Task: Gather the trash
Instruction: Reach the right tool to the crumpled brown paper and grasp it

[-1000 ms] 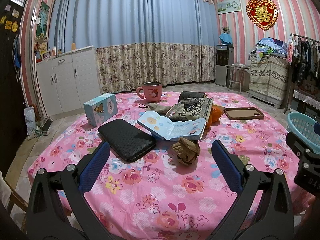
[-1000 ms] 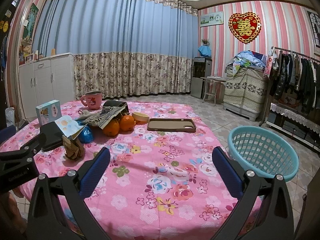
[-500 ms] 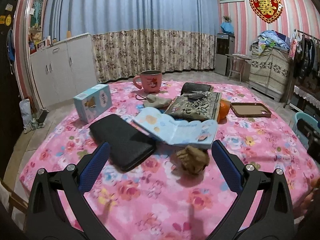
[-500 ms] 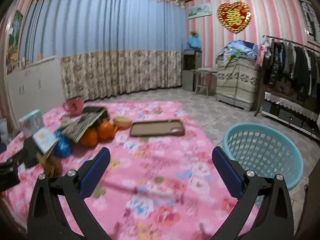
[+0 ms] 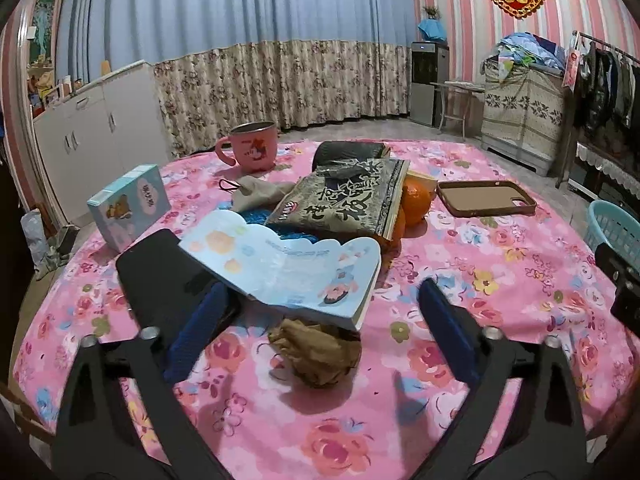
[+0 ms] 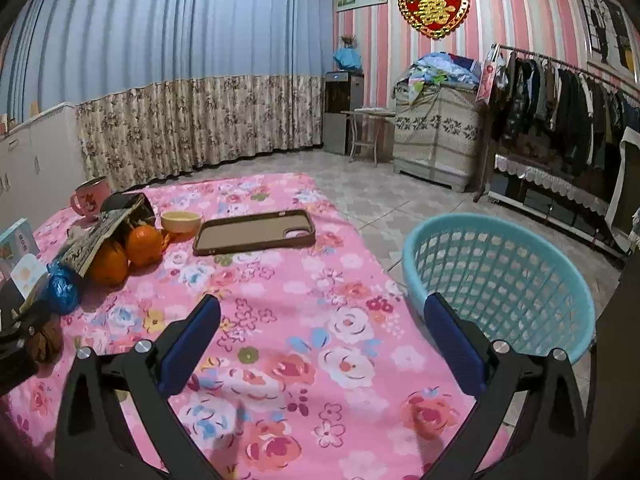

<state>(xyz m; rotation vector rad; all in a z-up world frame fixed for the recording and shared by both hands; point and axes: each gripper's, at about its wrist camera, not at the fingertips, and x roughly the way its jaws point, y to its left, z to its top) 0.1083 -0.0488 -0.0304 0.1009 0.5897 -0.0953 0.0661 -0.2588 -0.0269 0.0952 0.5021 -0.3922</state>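
A crumpled brown paper ball (image 5: pixel 316 350) lies on the pink flowered tablecloth (image 5: pixel 460 248), just under the edge of an open light-blue booklet (image 5: pixel 288 268). My left gripper (image 5: pixel 323 286) straddles the ball; its jaws are closing, and the blue pads (image 5: pixel 200 332) stand clear of it on both sides. From the right wrist view the ball (image 6: pixel 46 340) shows at the far left, partly behind the left gripper's black frame. My right gripper (image 6: pixel 322 299) hangs open over bare tablecloth with nothing between its fingers. A turquoise mesh basket (image 6: pixel 516 276) stands on the floor off the table's right edge.
On the table lie a black case (image 5: pixel 164 276), a dark snack bag (image 5: pixel 348 200) on oranges (image 5: pixel 416 198), a crumpled blue bag (image 6: pixel 62 288), a brown phone case (image 5: pixel 484 198), a pink mug (image 5: pixel 254 148), a light-blue box (image 5: pixel 130 206) and a small bowl (image 6: pixel 180 220).
The left gripper has moved forward and down, so the paper ball now lies between its fingers, and the jaws have narrowed slightly. The right gripper has swung right, bringing the basket closer.
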